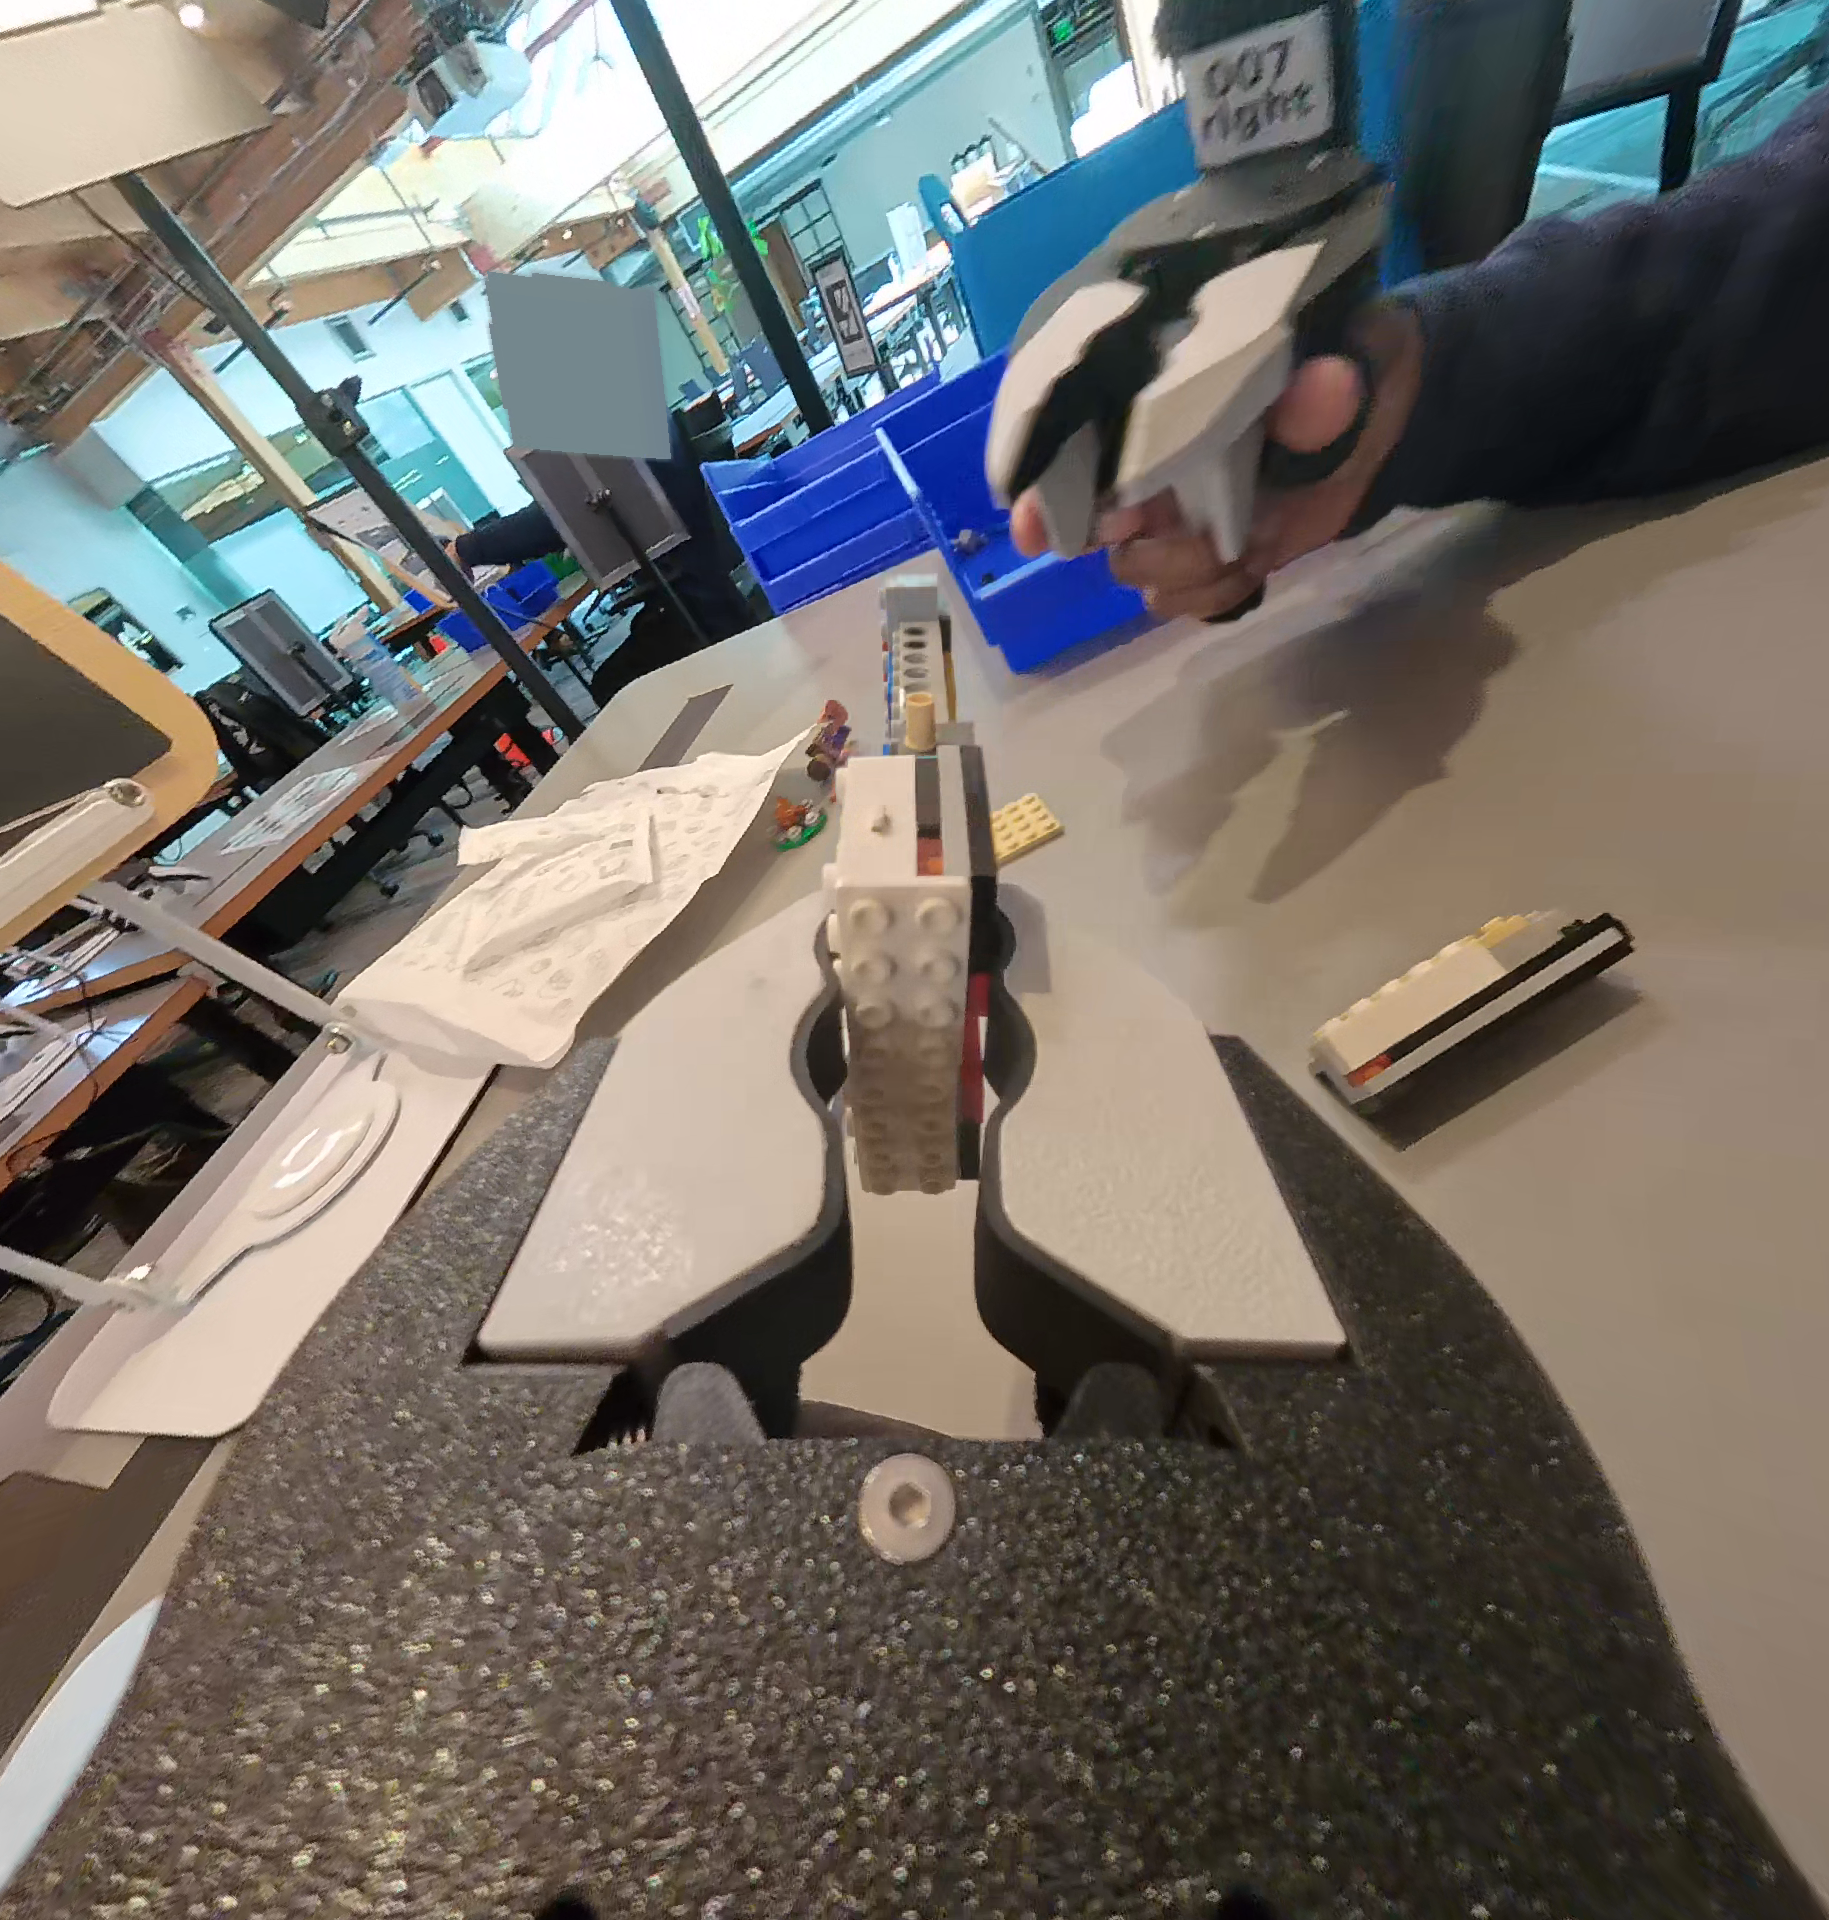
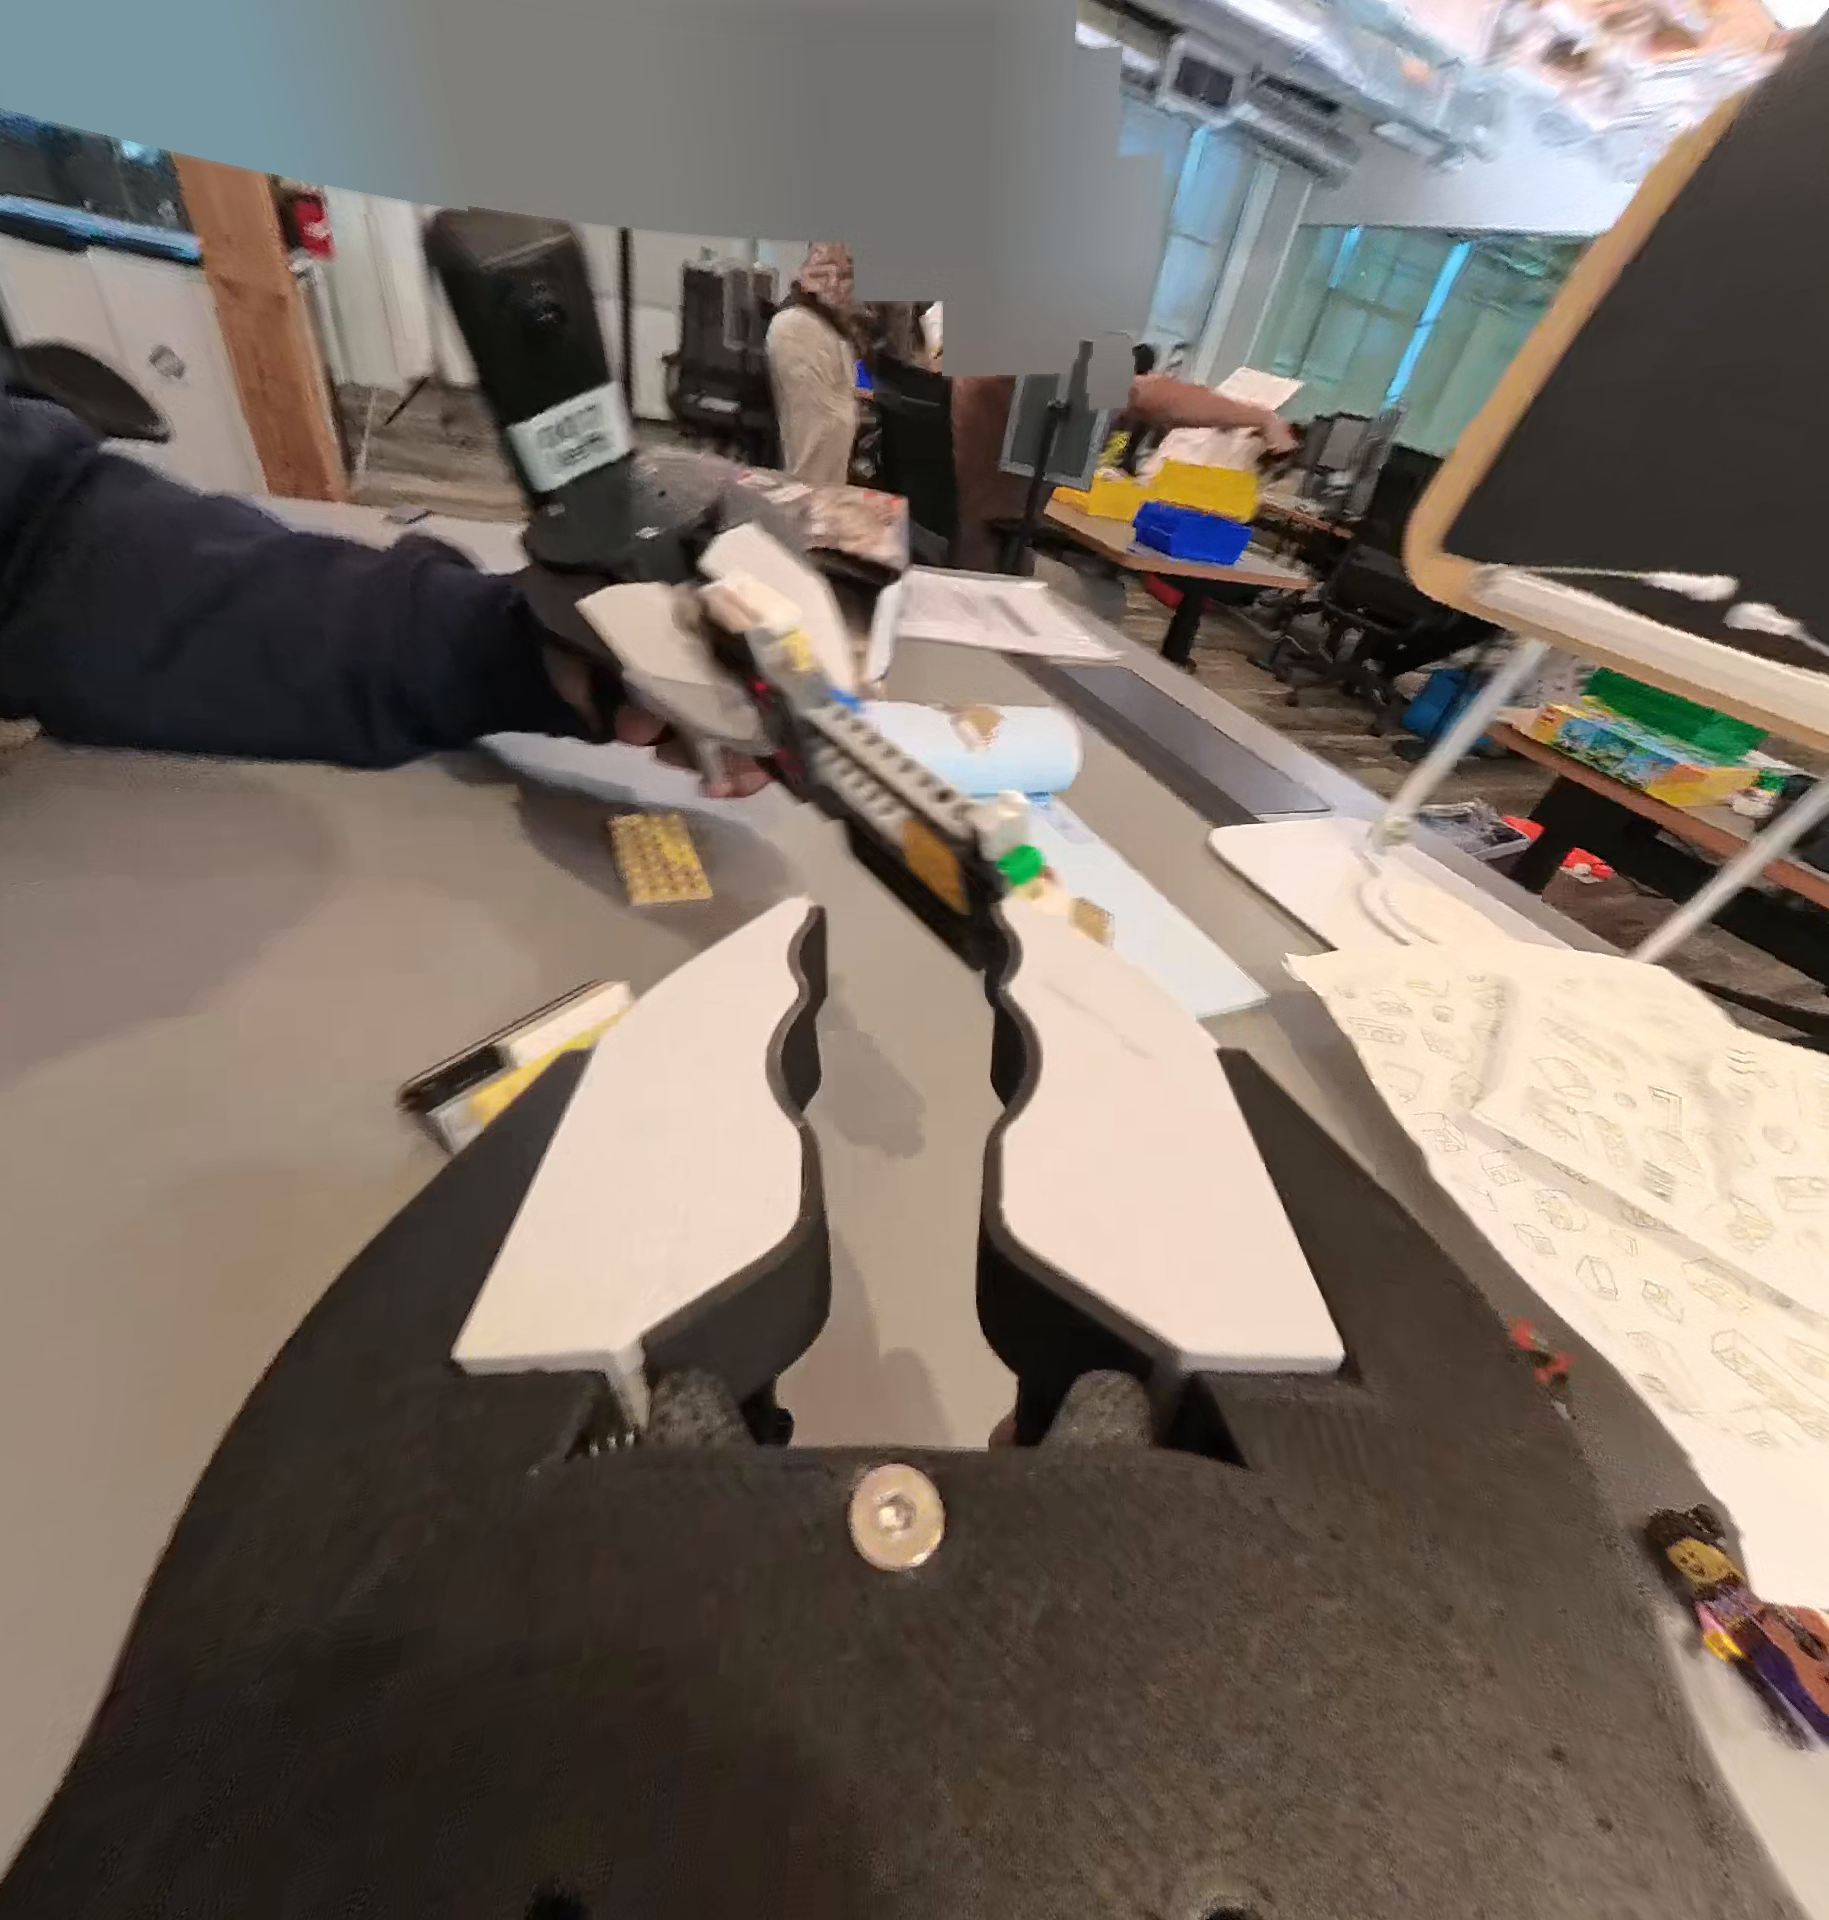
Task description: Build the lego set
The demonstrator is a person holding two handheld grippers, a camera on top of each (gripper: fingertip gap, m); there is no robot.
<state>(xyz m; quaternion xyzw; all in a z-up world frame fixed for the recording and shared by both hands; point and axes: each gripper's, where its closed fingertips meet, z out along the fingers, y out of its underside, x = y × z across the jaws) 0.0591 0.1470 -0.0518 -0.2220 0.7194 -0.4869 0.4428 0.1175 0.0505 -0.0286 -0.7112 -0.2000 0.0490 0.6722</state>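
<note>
Left gripper [image 1: 915, 997] level, clamping brick assembly [image 1: 910, 935]; right gripper [image 2: 905, 997] raised, bare.

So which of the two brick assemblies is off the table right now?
The long one clamped in the left gripper, white studded face up. The shorter white, grey and black block lies on the table, held by nothing.
</note>
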